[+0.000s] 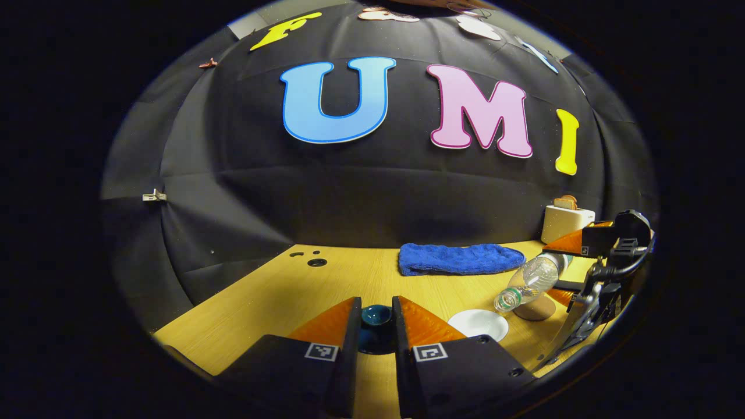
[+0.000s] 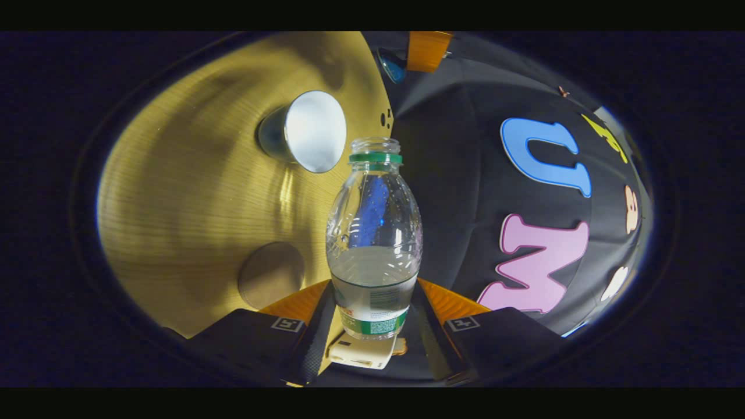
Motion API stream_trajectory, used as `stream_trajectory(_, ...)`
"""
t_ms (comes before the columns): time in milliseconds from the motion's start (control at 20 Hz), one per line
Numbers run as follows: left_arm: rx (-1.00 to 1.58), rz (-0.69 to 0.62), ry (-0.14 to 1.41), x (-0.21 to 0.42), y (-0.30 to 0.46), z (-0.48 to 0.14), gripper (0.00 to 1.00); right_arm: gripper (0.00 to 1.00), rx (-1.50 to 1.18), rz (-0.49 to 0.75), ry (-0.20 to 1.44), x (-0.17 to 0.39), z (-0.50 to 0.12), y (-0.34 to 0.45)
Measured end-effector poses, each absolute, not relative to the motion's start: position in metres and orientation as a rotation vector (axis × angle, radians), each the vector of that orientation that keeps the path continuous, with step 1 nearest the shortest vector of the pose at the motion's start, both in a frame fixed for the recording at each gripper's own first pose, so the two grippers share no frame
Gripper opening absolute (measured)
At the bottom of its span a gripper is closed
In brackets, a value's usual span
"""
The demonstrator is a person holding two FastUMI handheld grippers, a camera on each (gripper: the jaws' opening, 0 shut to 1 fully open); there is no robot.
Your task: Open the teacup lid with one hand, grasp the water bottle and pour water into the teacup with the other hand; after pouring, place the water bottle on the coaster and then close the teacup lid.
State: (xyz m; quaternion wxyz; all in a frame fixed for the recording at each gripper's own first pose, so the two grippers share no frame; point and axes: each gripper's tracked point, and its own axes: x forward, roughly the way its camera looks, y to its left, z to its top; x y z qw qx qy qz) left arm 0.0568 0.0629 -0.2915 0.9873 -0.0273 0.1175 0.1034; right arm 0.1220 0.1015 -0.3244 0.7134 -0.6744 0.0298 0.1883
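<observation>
Left claw (image 1: 376, 326) at the bottom centre of the left gripper view, closing narrowly on a dark blue glossy teacup lid (image 1: 375, 317), both fingers pressing its sides, above the light wooden worktop (image 1: 273, 297). Just right of it, sitting on the worktop, the uncovered white-lined teacup (image 1: 478, 323), seen from above. At the right edge, the right claw (image 1: 573, 265) gripping a clear plastic water bottle (image 1: 527, 282) with a green neck ring, tilting it mouth-down toward the teacup, the mouth hanging near the rim. Under the bottle, a round brown coaster (image 1: 535, 310). Farther back, lying flat, a blue folded towel (image 1: 460, 259); in the right corner, a white toaster (image 1: 566, 222).

In the right gripper view, right claw (image 2: 372, 317) at the bottom centre clamping the bottle (image 2: 372, 244) low on its body, uncapped, roughly half full. At upper left, the teacup (image 2: 305, 132); at lower left, the coaster (image 2: 270, 274).
</observation>
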Motion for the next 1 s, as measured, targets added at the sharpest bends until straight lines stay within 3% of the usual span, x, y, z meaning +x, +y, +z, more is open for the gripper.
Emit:
stream_trajectory(50, -0.054, 0.209, 0.235, 0.0566, 0.0627, -0.2912, 0.32, 0.7, -1.511, 0.423, 0.056, 0.1229, -0.3251, 0.1024)
stream_trajectory(100, -0.052, 0.211, 0.233, 0.0567, 0.0623, -0.2918, 0.33, 0.74, -1.527, 0.428, 0.044, 0.1232, -0.3241, 0.1031)
stream_trajectory(200, -0.046, 0.208, 0.236, 0.0569, 0.0605, -0.2937, 0.33, 0.7, -1.558, 0.436, 0.019, 0.1234, -0.3249, 0.1024)
stream_trajectory(600, -0.034, 0.204, 0.235, 0.0566, 0.0596, -0.2923, 0.32, 0.73, -1.61, 0.434, -0.029, 0.1282, -0.3238, 0.1028)
stream_trajectory(650, -0.034, 0.204, 0.235, 0.0563, 0.0597, -0.292, 0.29, 0.73, -1.614, 0.436, -0.035, 0.1268, -0.3245, 0.1027)
stream_trajectory(700, -0.033, 0.205, 0.233, 0.0558, 0.0601, -0.2914, 0.33, 0.73, -1.618, 0.437, -0.042, 0.127, -0.3248, 0.1027)
stream_trajectory(1000, -0.039, 0.201, 0.227, 0.0549, 0.0595, -0.2904, 0.32, 0.73, -1.664, 0.42, -0.103, 0.1321, -0.3206, 0.099)
